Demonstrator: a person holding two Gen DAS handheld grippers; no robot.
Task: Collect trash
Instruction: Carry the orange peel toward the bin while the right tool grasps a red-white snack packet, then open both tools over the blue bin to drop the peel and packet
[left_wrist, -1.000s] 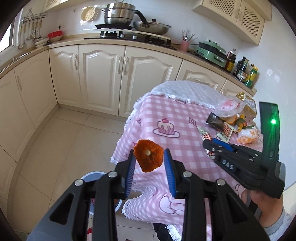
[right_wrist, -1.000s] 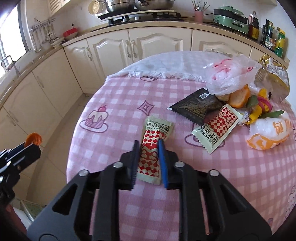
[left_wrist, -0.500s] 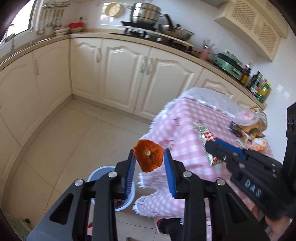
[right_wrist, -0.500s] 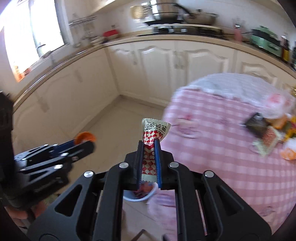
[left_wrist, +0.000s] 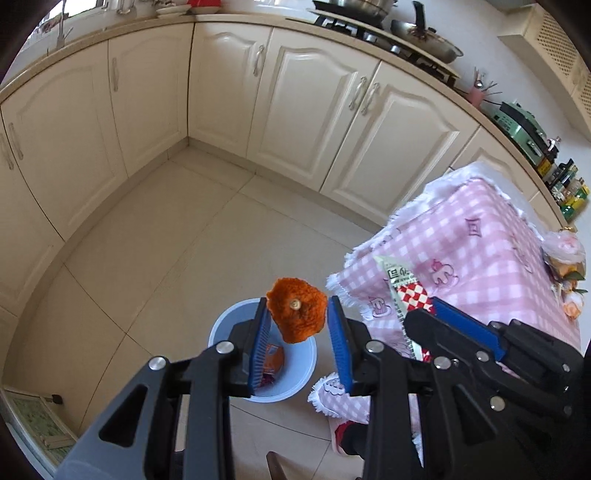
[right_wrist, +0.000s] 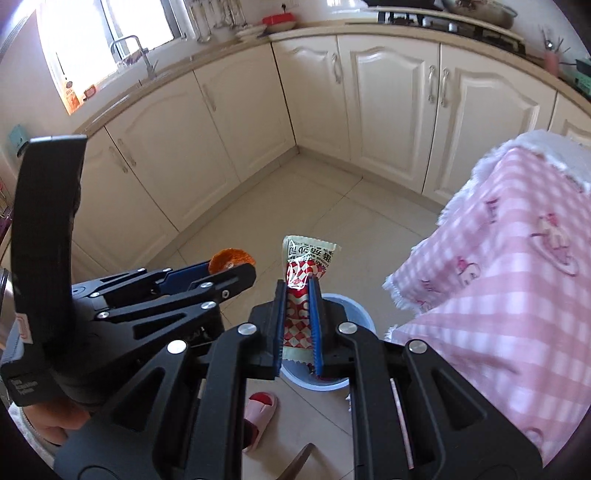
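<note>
My left gripper (left_wrist: 297, 308) is shut on an orange peel (left_wrist: 297, 314), which hangs over the light blue bin (left_wrist: 221, 328) on the floor. The bin holds some wrappers. My right gripper (right_wrist: 297, 286) is shut on a red-and-white checked snack wrapper (right_wrist: 308, 256), upright between the pads, above the same bin (right_wrist: 360, 315). In the left wrist view the right gripper (left_wrist: 421, 317) sits just right of mine with the wrapper (left_wrist: 400, 282) sticking out. In the right wrist view the left gripper (right_wrist: 236, 267) and its peel (right_wrist: 231, 258) are close on the left.
A table with a pink checked cloth (left_wrist: 480, 251) stands right of the bin, with more packets and fruit at its far end (left_wrist: 565, 266). Cream cabinets (left_wrist: 314, 103) line the walls. A person's pink slipper (right_wrist: 260, 410) is by the bin.
Both grippers swung from over the table to above the bin on the floor, carrying the peel and the wrapper. The right gripper lifted the wrapper off the table.
</note>
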